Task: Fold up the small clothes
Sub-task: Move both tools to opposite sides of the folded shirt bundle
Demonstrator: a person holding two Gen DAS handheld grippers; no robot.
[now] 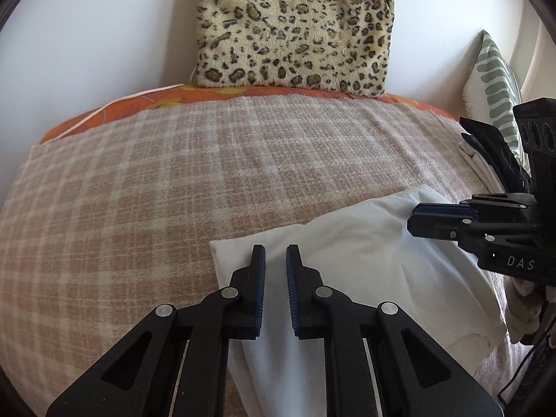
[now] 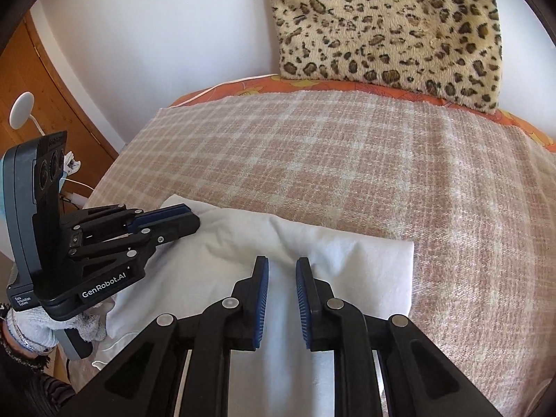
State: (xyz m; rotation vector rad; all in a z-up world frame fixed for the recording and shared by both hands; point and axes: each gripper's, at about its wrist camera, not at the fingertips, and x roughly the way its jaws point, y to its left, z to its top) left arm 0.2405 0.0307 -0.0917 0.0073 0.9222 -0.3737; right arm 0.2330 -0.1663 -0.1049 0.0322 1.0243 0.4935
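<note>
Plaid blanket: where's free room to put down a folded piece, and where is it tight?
Free: the wide stretch of plaid blanket between the white garment and the leopard cushion, running out to the blanket's left edge. Crowded: the right side, where a stack of dark and light clothes lies by the green-patterned pillow, and the near edge under both hand-held grippers.

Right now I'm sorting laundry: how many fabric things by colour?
White cloth: 1
Black garment: 1
Cream garment: 1
Leopard cushion: 1
Green-striped cushion: 1
Plaid blanket: 1
Total: 6
</note>
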